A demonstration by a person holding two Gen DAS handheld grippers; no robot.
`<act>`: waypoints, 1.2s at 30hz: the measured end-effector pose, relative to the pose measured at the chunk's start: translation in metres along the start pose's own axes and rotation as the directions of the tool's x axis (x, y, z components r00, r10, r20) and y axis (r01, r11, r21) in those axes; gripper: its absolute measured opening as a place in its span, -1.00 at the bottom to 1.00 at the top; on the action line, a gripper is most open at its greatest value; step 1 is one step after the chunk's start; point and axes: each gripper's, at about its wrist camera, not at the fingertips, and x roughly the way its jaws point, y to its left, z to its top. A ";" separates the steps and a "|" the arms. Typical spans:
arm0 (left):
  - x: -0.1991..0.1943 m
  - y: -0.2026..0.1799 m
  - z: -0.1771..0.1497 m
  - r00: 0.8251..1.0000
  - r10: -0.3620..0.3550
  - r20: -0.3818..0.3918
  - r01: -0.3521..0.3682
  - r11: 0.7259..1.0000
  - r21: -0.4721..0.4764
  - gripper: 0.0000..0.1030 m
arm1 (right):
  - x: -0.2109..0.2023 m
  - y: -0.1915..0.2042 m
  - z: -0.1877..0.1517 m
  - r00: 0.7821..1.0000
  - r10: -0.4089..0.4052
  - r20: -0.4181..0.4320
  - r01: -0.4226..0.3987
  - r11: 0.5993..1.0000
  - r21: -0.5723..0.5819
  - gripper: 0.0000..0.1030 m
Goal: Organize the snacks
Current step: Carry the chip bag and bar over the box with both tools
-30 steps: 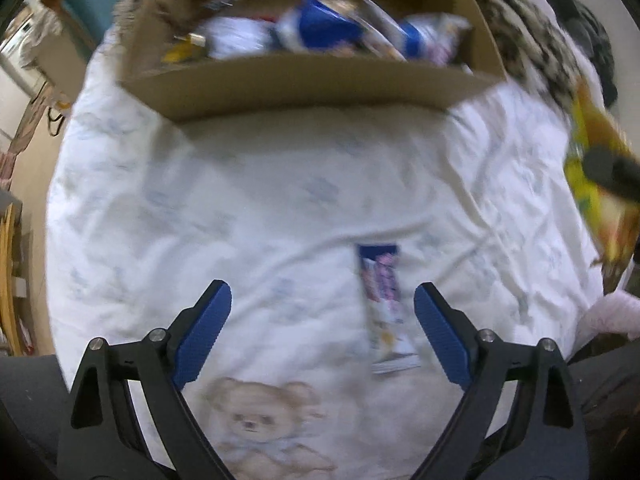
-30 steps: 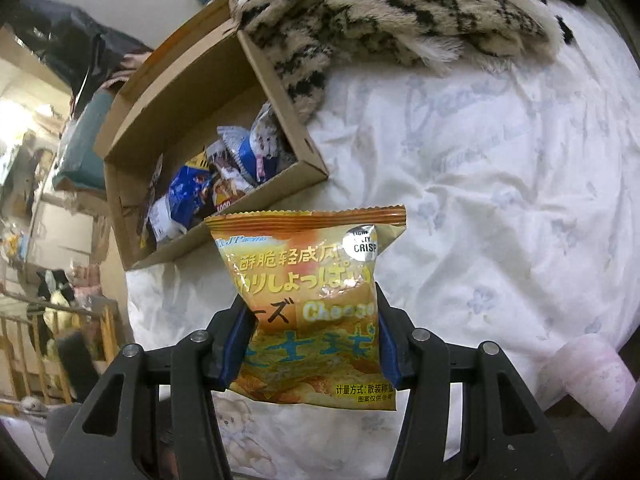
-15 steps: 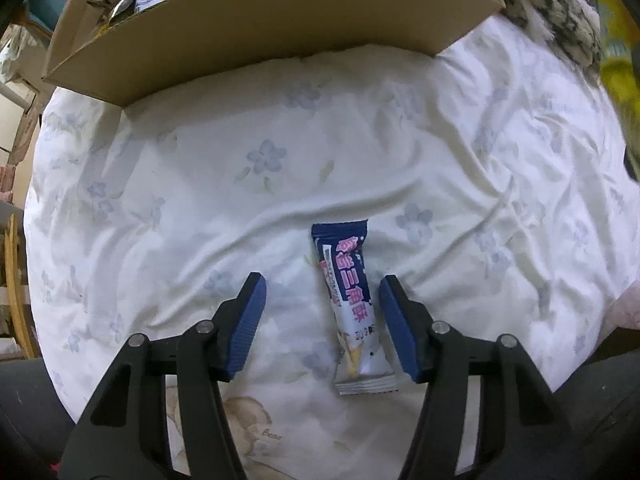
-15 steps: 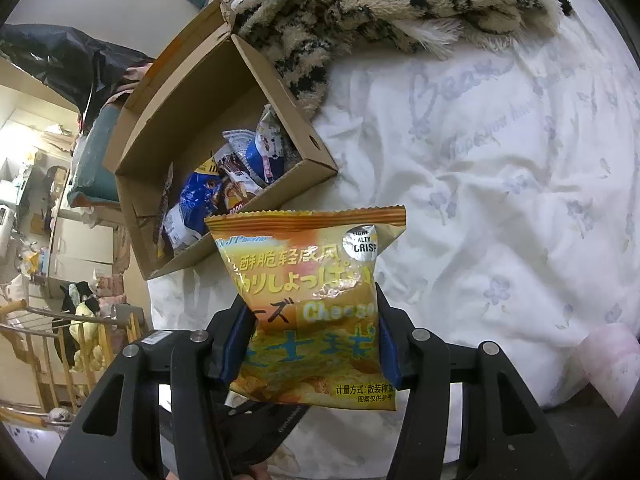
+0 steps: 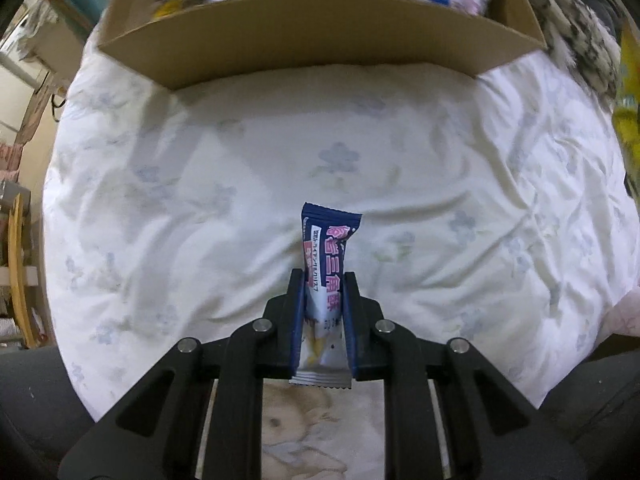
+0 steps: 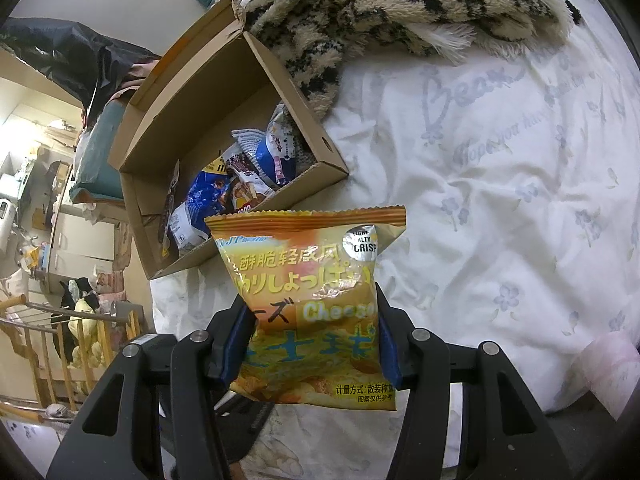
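The left claw [image 5: 322, 280] points down at a bed covered by a white quilt [image 5: 460, 168] printed with pale blue flowers, and its blue pads are pressed tight against both sides of a slim snack bar [image 5: 326, 264] in a dark blue and white wrapper with pink lettering. The bar's dark blue end sticks out beyond the fingertips, while its crimped silver end shows behind the pads, above a teddy bear printed on the quilt. Beyond it, farther up the bed, stands an open cardboard box [image 5: 320, 36] that already has several blue and white snack packets inside. The right claw [image 6: 310, 320] is tilted downward over the same bed and grips a puffy orange-yellow cheese crisp bag [image 6: 308, 300] by its lower half, its jaws standing partly apart around the bag's width; the bag's top edge rises clear of the fingers. From this view the cardboard box lies up and to the left of the bag, with a fuzzy tan and black patterned blanket [image 6: 380, 12] lying just beside the box's far corner. A pink object [image 6: 612, 368], too blurred to identify, sits at the bed's lower right edge.
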 end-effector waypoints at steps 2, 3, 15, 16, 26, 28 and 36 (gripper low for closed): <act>-0.005 0.008 0.000 1.000 0.008 0.013 -0.008 1.000 0.000 -0.72 | 0.000 0.001 0.000 1.000 -0.006 0.001 0.006 1.000 -0.007 0.09; -0.009 0.014 0.000 1.000 0.012 0.019 -0.012 1.000 0.000 -0.72 | 0.000 0.002 0.000 1.000 -0.009 0.003 0.009 1.000 -0.008 0.09; -0.055 0.066 -0.002 0.994 0.001 0.105 0.005 0.998 -0.057 -0.72 | 0.006 0.011 -0.003 1.000 -0.018 -0.007 0.018 0.999 -0.037 0.09; -0.060 0.068 -0.002 0.993 0.005 0.116 0.002 0.998 -0.057 -0.72 | 0.007 0.013 -0.003 1.000 -0.017 -0.008 0.017 0.999 -0.040 0.09; -0.101 0.090 0.028 0.963 0.064 0.262 -0.060 0.998 -0.025 -0.72 | 0.003 0.036 -0.005 0.999 0.016 0.033 -0.012 0.995 -0.103 0.10; -0.108 0.096 0.034 0.955 0.072 0.289 -0.069 0.997 -0.020 -0.72 | -0.002 0.039 -0.003 0.998 0.028 0.056 -0.021 0.993 -0.117 0.10; -0.128 0.118 0.070 0.928 0.059 0.367 -0.039 0.997 -0.060 -0.72 | -0.023 0.044 0.026 0.984 0.025 0.178 0.001 0.990 -0.141 0.09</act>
